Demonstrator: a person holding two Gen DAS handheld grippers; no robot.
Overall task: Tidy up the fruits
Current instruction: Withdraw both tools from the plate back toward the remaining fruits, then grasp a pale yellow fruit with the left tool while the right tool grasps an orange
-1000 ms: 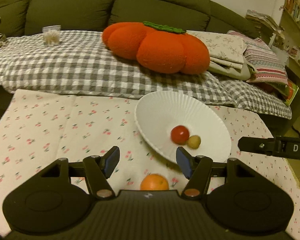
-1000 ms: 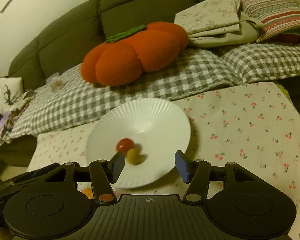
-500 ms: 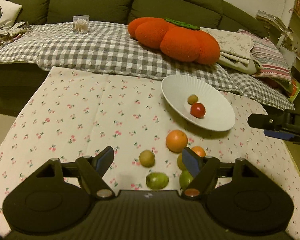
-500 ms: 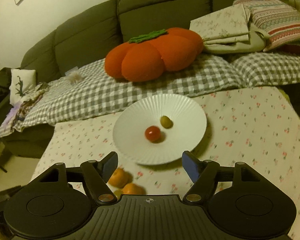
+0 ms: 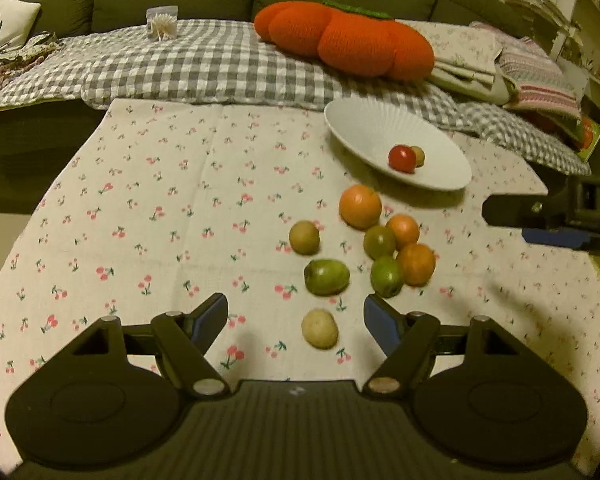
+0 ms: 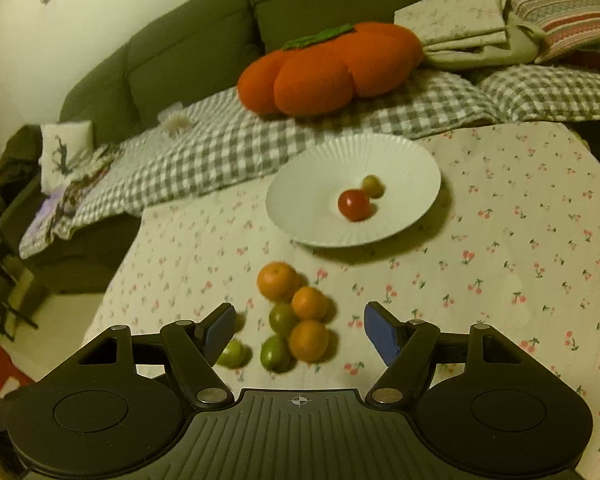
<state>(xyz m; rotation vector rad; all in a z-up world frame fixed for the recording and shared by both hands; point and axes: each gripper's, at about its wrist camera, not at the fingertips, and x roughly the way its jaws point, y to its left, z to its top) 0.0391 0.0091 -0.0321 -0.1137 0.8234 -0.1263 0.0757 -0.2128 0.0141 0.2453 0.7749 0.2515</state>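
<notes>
Fruits lie loose on the cherry-print cloth: a pale fruit sits untouched between the spread jaws of the left gripper, which have just been opening. The right gripper, likewise widened and empty, hovers over the orange-and-green cluster. Beyond, the white plate holds a red fruit.

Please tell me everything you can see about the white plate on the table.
The white plate is round and shallow, with fine ribs running from its centre to the rim; it looks like glazed ceramic. It sits flat on the cherry-print tablecloth, at the far side near the sofa's checked blanket. Inside lie a small red tomato and a smaller yellow-green fruit, close together, perhaps touching. No gripper touches the plate, and the other fruits lie on the cloth apart from it.
</notes>
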